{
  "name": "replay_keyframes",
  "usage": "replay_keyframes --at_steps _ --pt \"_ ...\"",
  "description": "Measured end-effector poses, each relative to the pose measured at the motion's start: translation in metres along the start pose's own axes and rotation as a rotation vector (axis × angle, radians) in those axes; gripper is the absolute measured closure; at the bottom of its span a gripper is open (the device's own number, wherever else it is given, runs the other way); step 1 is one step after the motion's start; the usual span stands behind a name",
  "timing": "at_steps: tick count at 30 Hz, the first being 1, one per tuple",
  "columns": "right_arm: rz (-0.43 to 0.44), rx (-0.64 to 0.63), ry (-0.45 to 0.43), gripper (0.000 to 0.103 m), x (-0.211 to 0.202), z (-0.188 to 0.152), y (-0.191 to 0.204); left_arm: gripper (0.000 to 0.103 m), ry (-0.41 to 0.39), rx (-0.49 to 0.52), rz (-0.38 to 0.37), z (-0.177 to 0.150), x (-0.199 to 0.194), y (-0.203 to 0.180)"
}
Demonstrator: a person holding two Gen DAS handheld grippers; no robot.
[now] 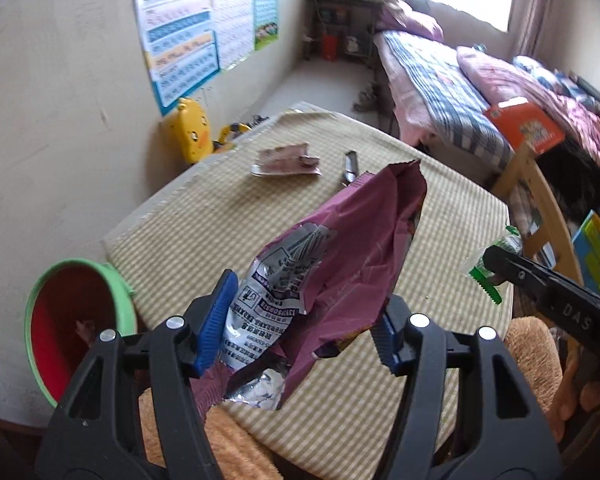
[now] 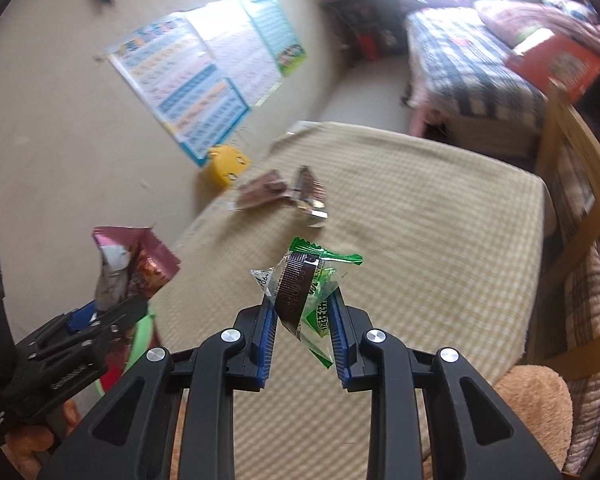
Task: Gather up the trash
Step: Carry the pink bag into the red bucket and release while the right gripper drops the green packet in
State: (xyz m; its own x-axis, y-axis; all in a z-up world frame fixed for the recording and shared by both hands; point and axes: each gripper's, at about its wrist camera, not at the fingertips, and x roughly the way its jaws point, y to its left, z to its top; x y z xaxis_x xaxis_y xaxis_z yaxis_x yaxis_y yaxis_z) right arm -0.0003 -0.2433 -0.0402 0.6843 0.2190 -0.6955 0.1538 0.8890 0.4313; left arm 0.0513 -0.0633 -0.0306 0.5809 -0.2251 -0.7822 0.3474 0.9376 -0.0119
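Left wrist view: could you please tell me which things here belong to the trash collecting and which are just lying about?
Belongs to the job:
- purple snack bag, in the left gripper
- green wrapper, in the right gripper
- pink wrapper on the table
- red bin

Just lying about:
- yellow duck toy
- orange book
- wall posters

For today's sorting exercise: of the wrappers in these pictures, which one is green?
The small green wrapper pinched in the right tool. The big bag in the left tool is purple; those lying on the table are pinkish-brown.
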Motion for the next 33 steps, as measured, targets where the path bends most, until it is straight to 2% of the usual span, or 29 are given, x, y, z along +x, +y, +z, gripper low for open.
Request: replay_keyframes --at_steps 12,33 --pt "0.024 -0.112 -0.034 0.078 -0.017 0.000 0.057 0.044 -0.021 -0.105 0.006 -0.014 -0.016 0.045" --pt "0.059 -0.235 0.014 0.078 0.002 -0.011 0.118 0.044 -0.043 -0.210 0.044 -0.028 -0.026 0.097"
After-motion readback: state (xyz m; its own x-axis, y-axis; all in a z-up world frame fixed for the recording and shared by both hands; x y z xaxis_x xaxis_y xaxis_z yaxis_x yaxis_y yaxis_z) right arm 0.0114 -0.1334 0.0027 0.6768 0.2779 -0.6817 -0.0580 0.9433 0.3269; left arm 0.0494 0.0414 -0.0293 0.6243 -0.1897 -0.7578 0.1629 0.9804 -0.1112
